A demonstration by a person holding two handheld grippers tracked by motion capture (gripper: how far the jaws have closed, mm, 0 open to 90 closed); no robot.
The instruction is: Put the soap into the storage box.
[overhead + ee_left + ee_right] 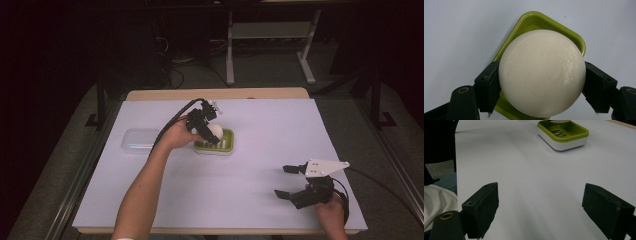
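Observation:
A round cream-white soap bar (542, 72) is clamped between the two black jaws of my left gripper (210, 131), which is shut on it. The soap (215, 132) hangs just above a green soap dish (223, 145) with a white base near the middle of the table. In the left gripper view the green dish (534, 21) lies directly behind the soap. My right gripper (288, 181) stands open near the front right of the table with nothing between its jaws. The right gripper view has the dish (564, 133) far ahead.
A clear plastic lid or box (139, 140) lies left of the dish on the white table cover (265, 130). The wooden table edge (215, 93) runs along the back. A white cloth (436, 202) shows at the lower left of the right gripper view.

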